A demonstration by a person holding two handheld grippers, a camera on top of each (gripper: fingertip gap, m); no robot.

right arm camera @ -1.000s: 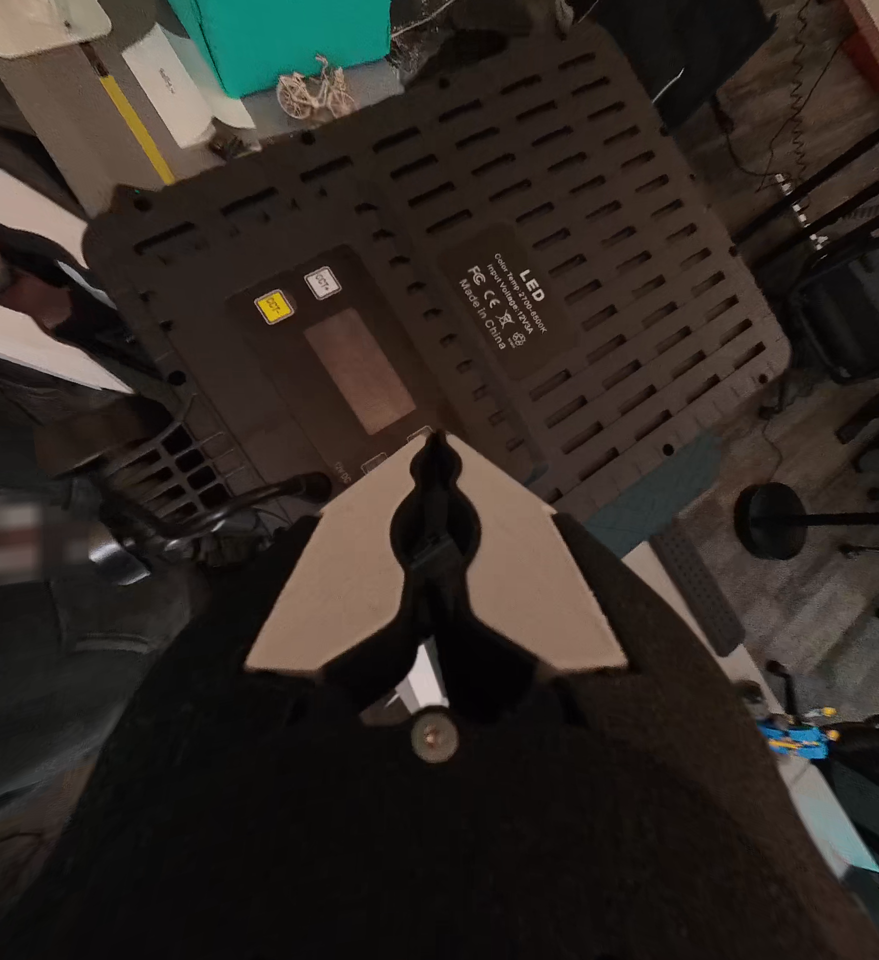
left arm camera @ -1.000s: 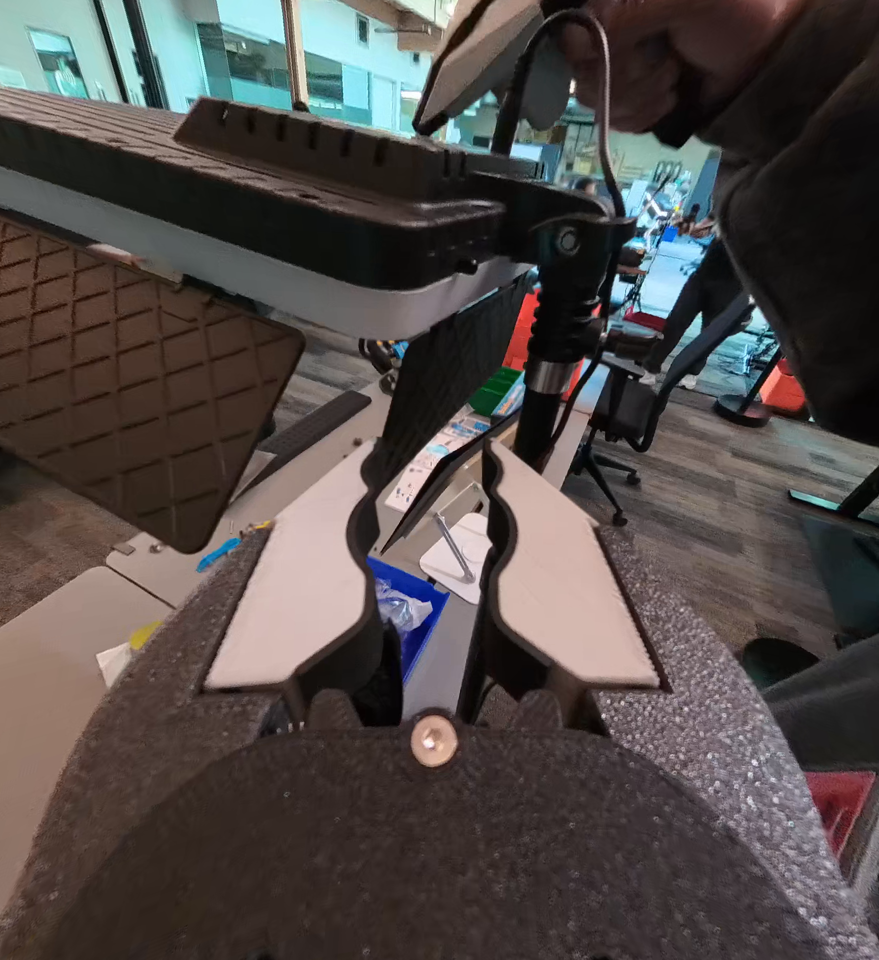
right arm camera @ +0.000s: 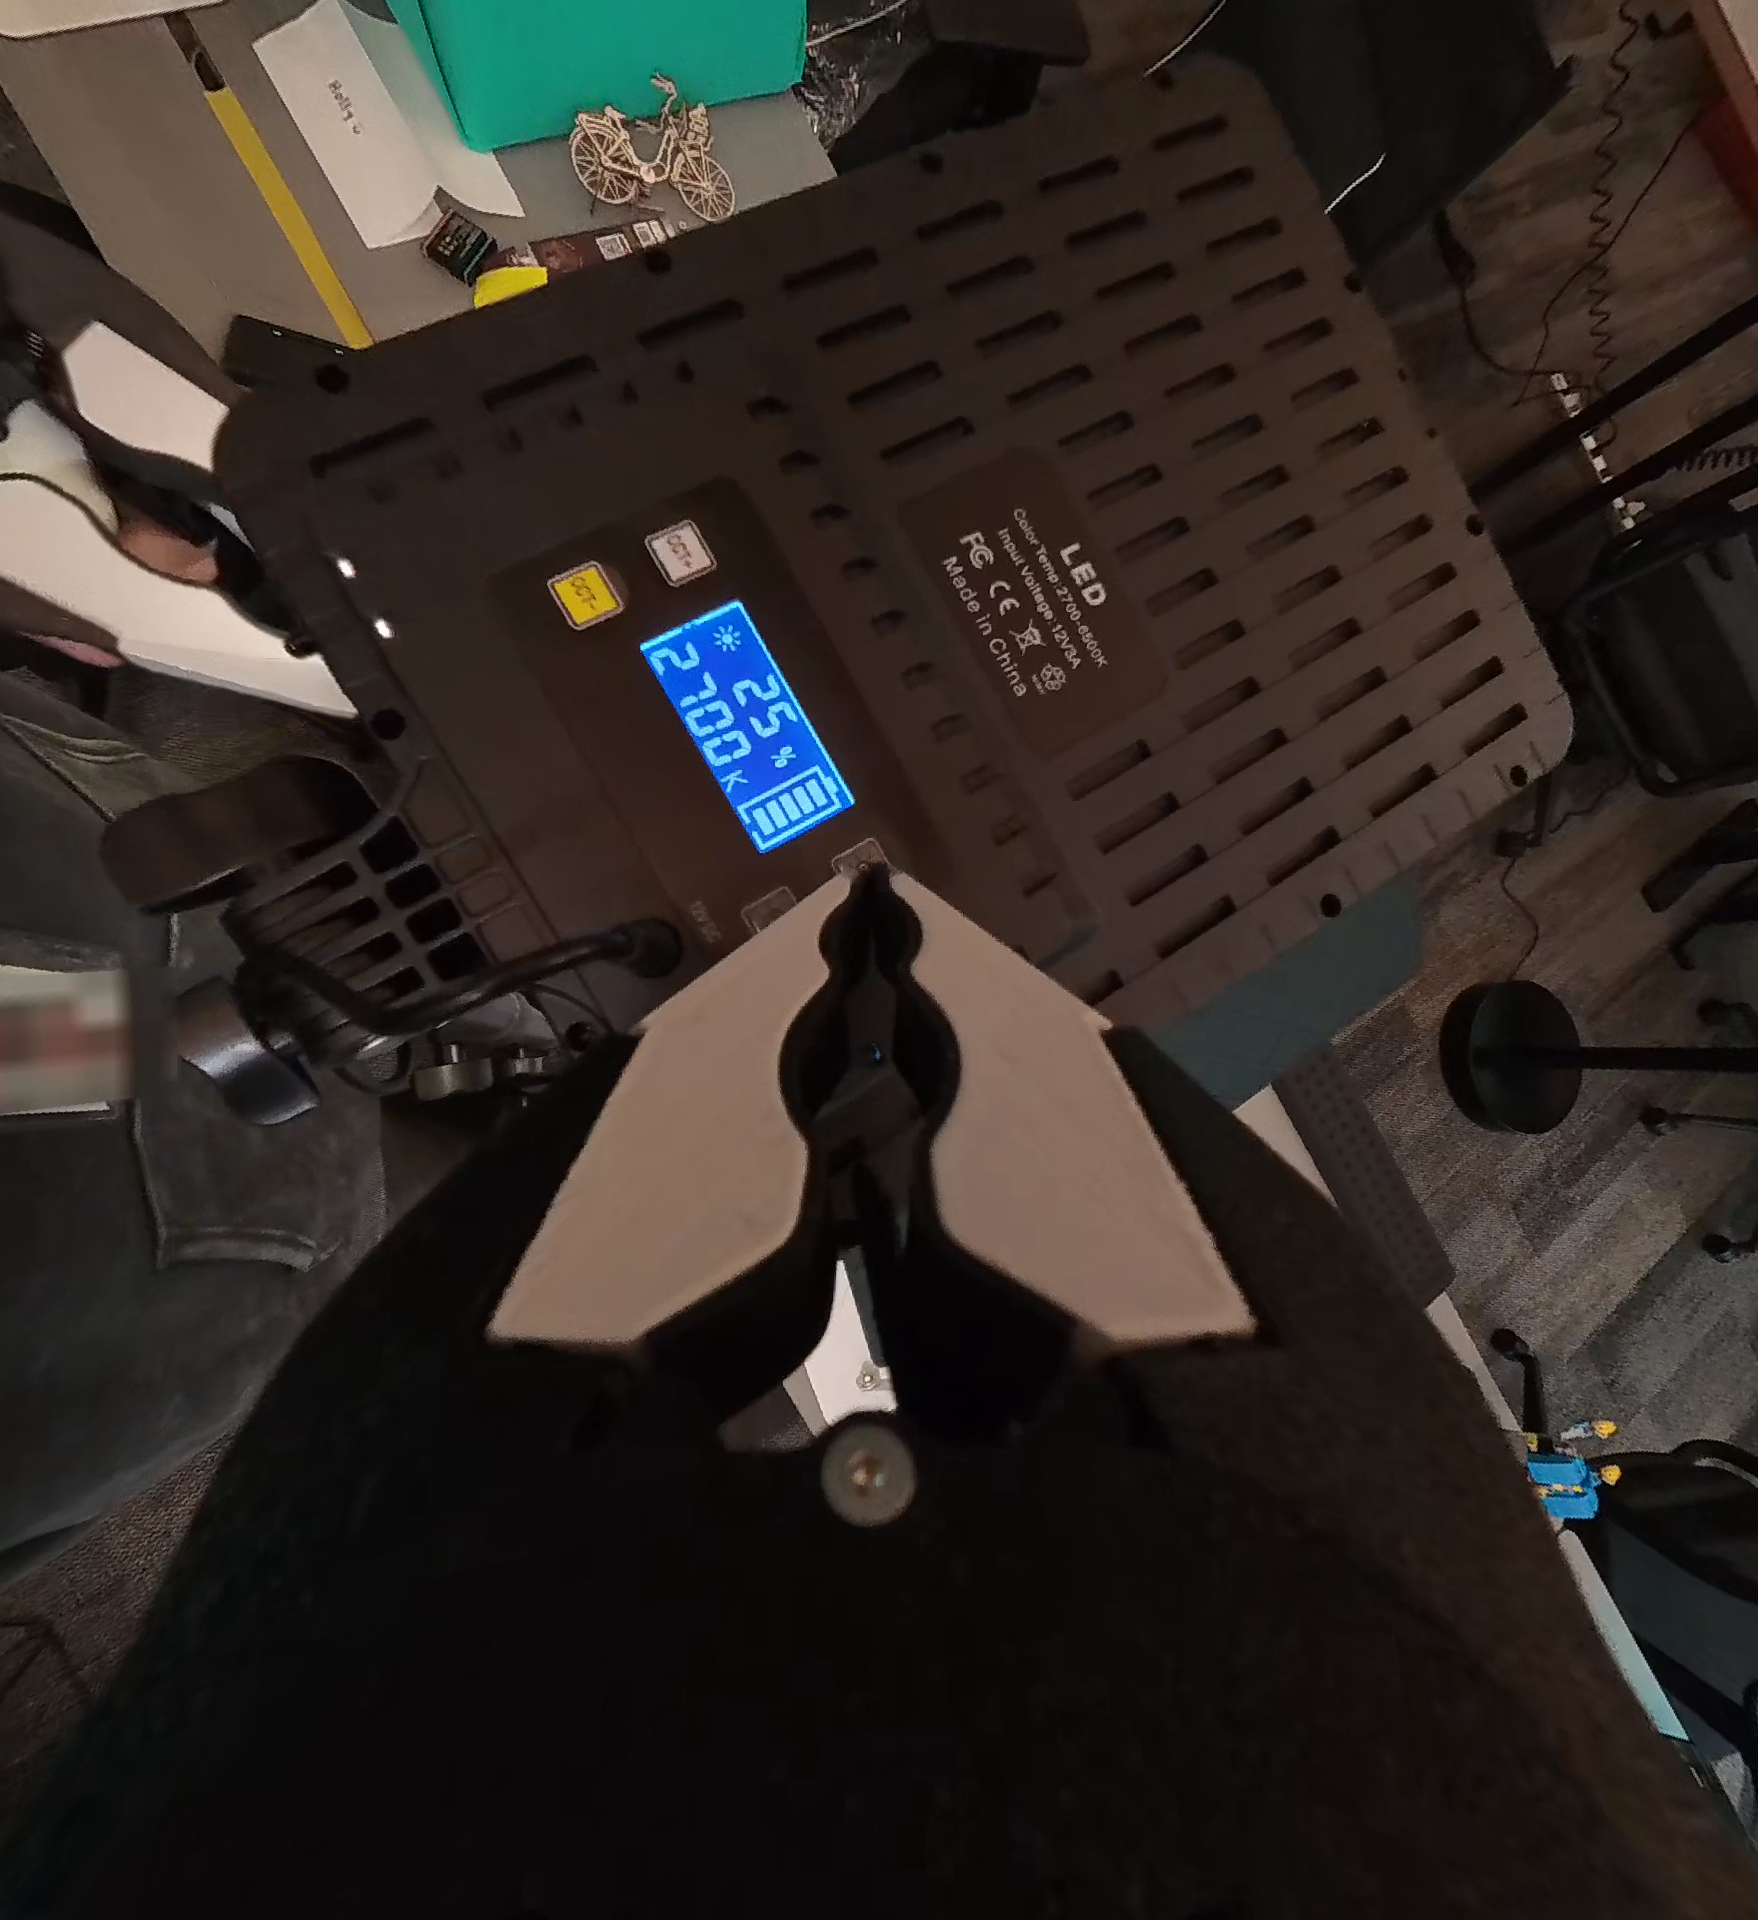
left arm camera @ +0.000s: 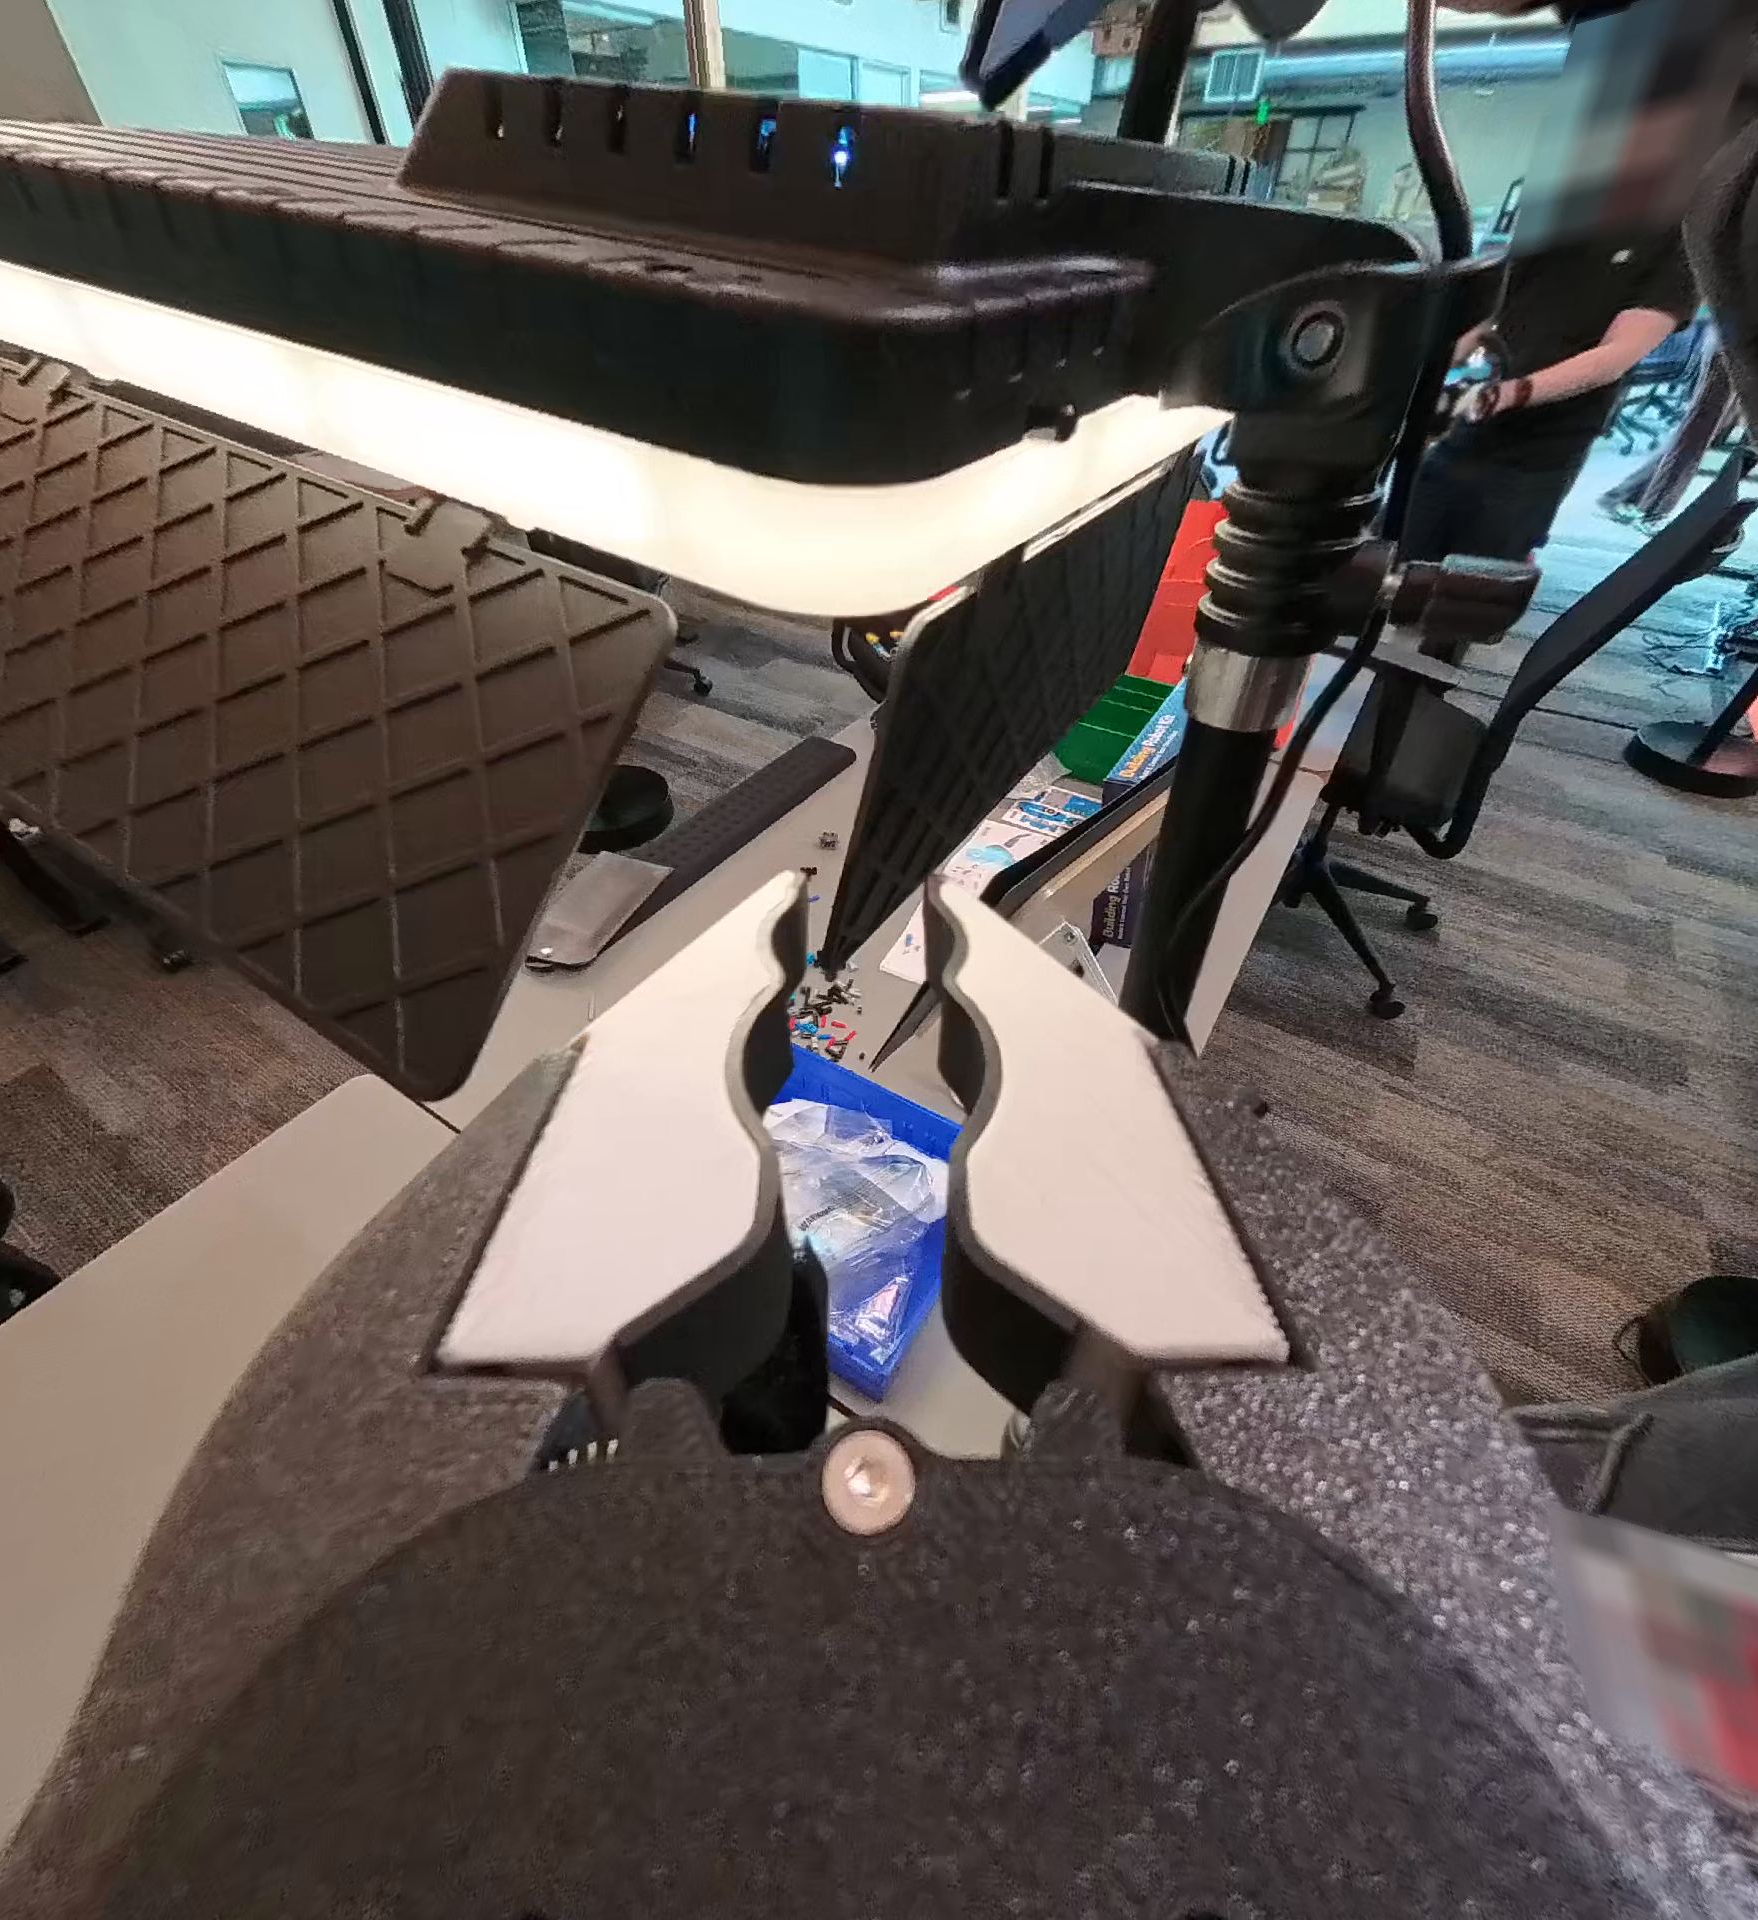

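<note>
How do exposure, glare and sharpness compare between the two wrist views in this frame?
Left wrist view: bright; the light panel's lit white face blows out, wide-angle bending at the edges, the left hand-held gripper sharp. Right wrist view: dim and underexposed; the glowing blue screen is the brightest spot, the right hand-held gripper's body nearly black.
</note>
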